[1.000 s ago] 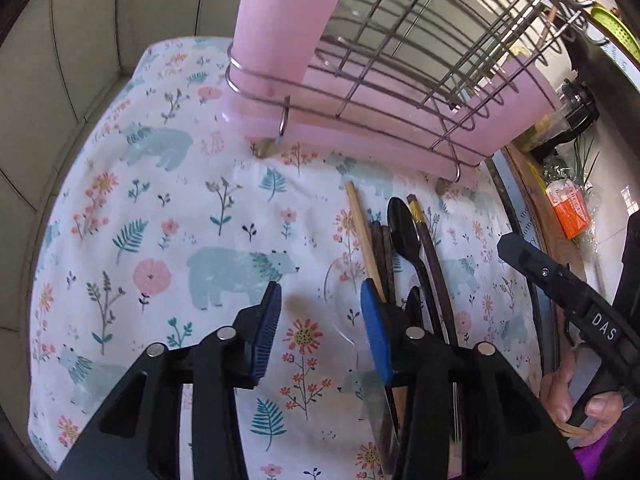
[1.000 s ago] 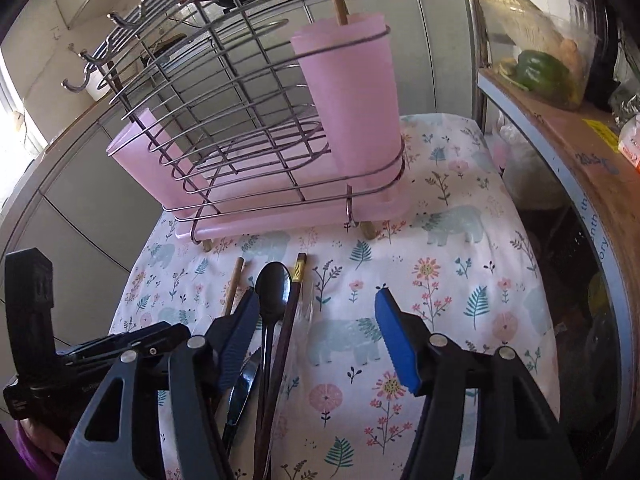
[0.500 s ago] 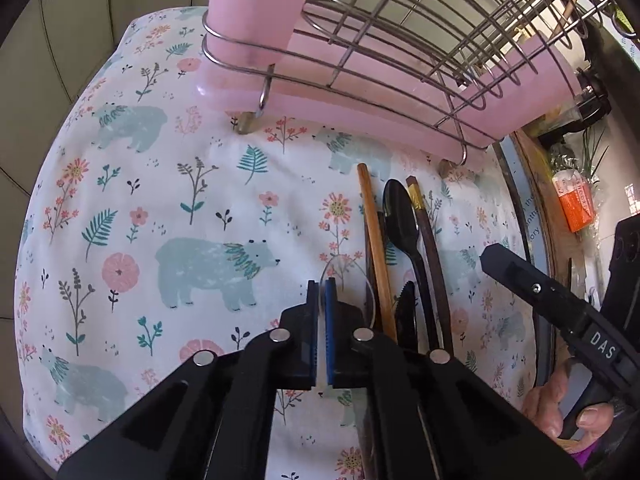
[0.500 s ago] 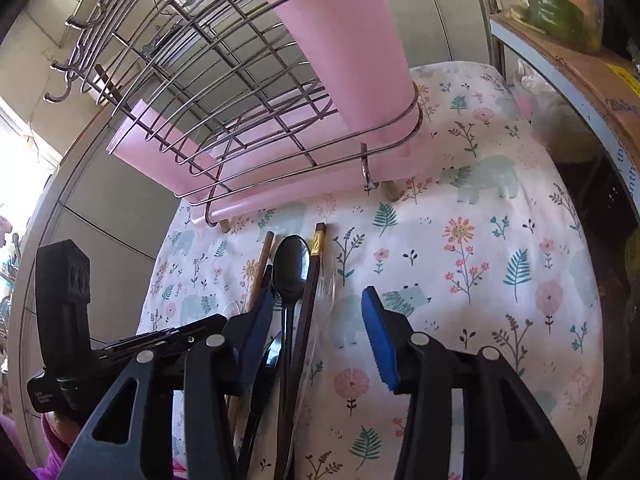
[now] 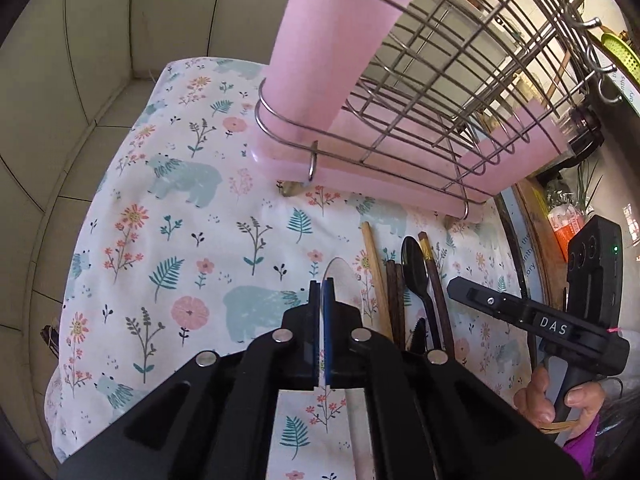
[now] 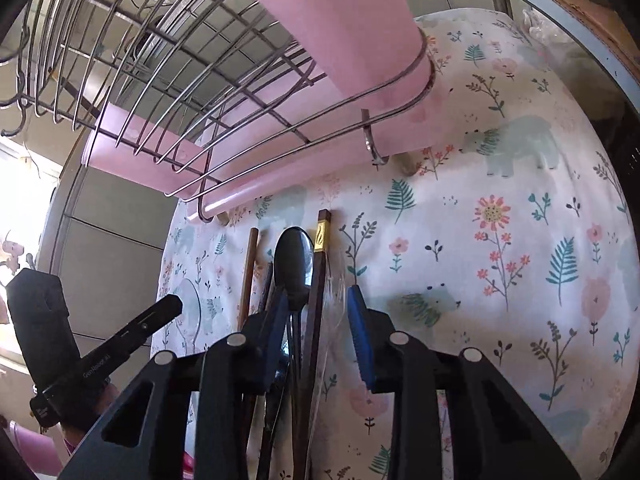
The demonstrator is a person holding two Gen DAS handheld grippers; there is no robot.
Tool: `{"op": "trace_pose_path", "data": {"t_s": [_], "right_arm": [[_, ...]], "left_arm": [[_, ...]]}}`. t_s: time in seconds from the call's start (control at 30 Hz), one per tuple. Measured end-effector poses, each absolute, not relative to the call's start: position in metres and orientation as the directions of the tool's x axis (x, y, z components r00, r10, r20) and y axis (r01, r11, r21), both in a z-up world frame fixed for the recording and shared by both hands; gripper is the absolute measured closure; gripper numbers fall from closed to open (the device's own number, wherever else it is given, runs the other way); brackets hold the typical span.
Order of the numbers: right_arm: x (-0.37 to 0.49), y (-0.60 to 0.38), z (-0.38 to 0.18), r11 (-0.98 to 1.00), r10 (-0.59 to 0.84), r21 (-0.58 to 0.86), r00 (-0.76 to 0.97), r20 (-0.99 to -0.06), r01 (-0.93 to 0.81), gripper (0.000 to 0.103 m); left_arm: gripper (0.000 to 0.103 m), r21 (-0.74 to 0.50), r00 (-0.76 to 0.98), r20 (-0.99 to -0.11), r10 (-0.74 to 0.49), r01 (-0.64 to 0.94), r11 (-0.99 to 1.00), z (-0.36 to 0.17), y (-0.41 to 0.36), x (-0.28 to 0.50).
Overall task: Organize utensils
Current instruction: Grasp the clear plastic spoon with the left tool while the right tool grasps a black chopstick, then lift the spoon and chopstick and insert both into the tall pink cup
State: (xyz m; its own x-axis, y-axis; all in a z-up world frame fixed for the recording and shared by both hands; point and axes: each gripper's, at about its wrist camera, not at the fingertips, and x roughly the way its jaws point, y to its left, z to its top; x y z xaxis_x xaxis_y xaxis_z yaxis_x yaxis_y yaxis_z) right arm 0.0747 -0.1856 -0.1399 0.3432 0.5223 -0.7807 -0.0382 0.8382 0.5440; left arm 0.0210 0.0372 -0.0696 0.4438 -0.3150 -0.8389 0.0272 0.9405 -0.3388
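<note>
Left gripper (image 5: pixel 324 292) is clamping the clear spoon (image 5: pixel 340 276), bowl pointing toward the rack (image 5: pixel 440 92); right gripper (image 6: pixel 318 312), jaws closing, unclenched, is straddling the black spoon (image 6: pixel 294 260).

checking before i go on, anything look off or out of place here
Nothing spilled or broken. Only the black spoon and chopsticks lie loose on the floral cloth, outside the pink cup.

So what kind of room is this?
Most likely a kitchen. A wire dish rack with a pink plastic utensil cup stands on a floral cloth, with a black plastic spoon and wooden chopsticks beside it.
</note>
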Motion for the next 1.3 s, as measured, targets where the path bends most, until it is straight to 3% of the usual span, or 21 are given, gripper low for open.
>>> {"op": "trace_pose_path", "data": {"t_s": [0.17,0.27,0.6,0.97,1.3], "right_arm": [[0.079,-0.171,-0.147,0.865,0.491,0.497,0.312,-0.813,-0.065,0.090],[0.079,-0.170,-0.149,0.866,0.489,0.494,0.320,-0.811,-0.072,0.094],[0.058,-0.189,-0.116,0.842,0.513,0.528,0.470,-0.719,-0.111,0.096],[0.031,-0.168,-0.064,0.961,0.269,0.233,0.674,-0.688,-0.146,0.096],[0.014,-0.162,-0.039,0.986,0.163,0.120,0.766,-0.622,-0.112,0.096]], "left_arm": [[0.103,-0.339,0.453,-0.834,-0.316,0.030,0.940,-0.066,0.043,0.023],[0.103,-0.337,0.456,-0.832,-0.315,0.035,0.941,-0.068,0.036,0.024],[0.103,-0.329,0.525,-0.794,-0.308,0.055,0.943,-0.051,0.036,0.017],[0.103,-0.278,0.643,-0.714,-0.277,0.102,0.955,-0.020,0.030,0.001],[0.103,-0.263,0.686,-0.677,-0.269,0.115,0.958,-0.006,0.030,-0.007]]}}
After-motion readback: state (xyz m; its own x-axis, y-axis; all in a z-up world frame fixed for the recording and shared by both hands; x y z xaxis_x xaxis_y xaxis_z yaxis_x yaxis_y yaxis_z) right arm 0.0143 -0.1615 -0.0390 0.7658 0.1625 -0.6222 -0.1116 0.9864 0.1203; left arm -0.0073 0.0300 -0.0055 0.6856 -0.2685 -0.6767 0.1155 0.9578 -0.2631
